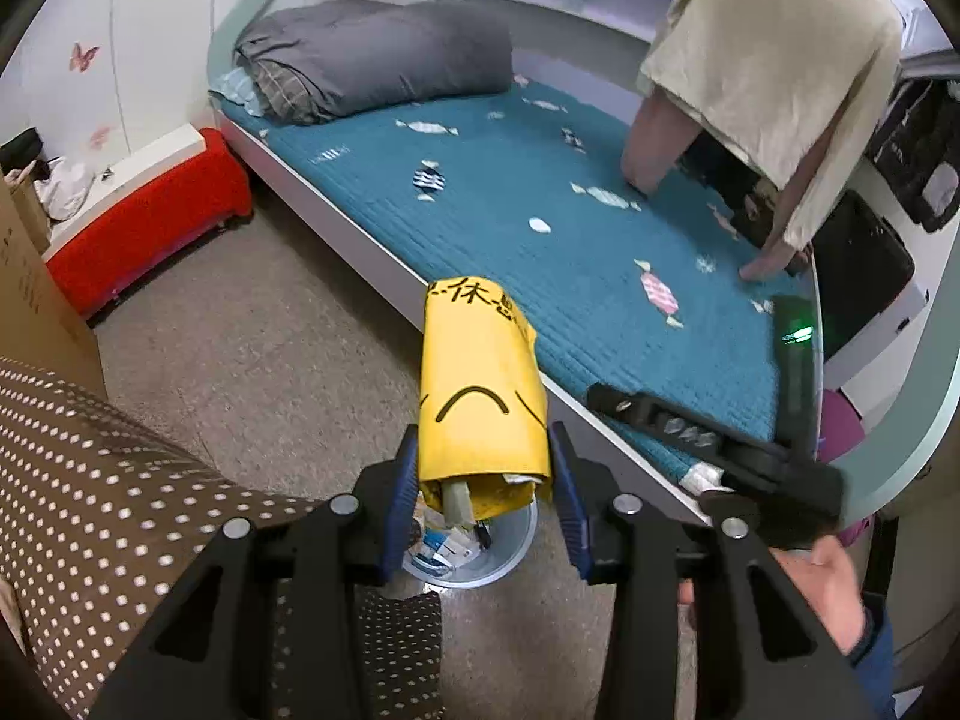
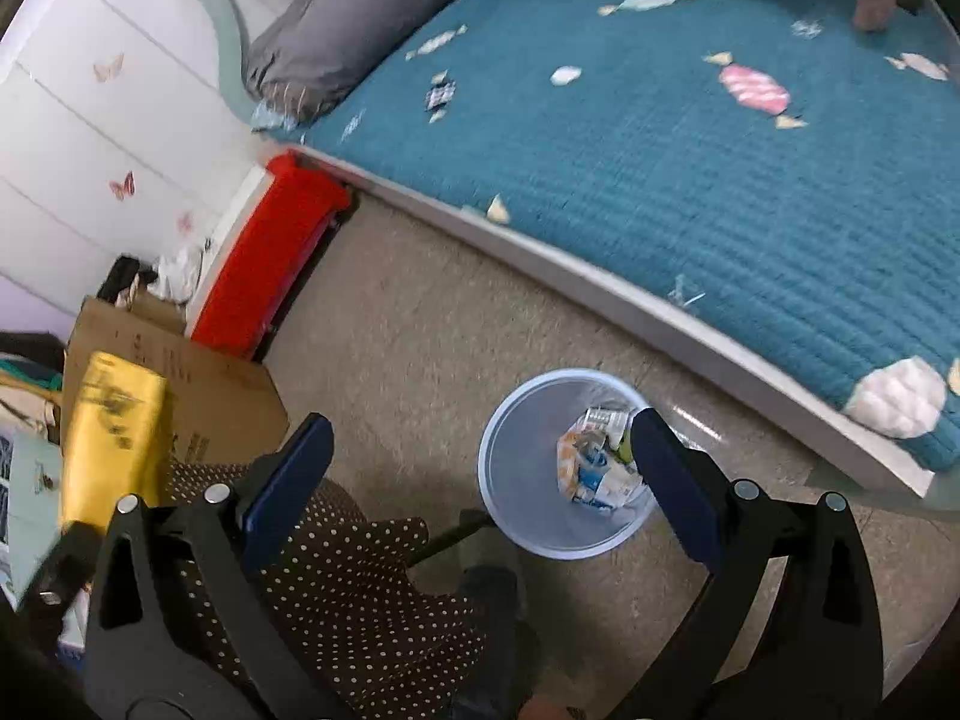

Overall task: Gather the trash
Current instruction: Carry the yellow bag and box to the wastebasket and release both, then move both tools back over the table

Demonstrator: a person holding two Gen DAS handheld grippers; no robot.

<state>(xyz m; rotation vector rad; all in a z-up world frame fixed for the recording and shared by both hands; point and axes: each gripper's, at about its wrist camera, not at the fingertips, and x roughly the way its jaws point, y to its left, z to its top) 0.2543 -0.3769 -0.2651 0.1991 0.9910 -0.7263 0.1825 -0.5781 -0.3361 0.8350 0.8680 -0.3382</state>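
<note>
Bedroom floor beside the blue bed (image 1: 600,252): left gripper (image 1: 483,480) clamps the yellow bag (image 1: 483,396), mouth tipped over the bin (image 2: 528,474), apparently to dump it; right gripper (image 2: 480,462) hangs spread and empty above that half-filled bin.

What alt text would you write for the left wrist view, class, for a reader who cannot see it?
The left gripper clamps a rolled yellow bag with a drawn frown, held above a pale bin already holding wrappers. Behind it lies a teal bed cover with candy patterns, where another person leans; the right gripper reaches in from the right.
</note>
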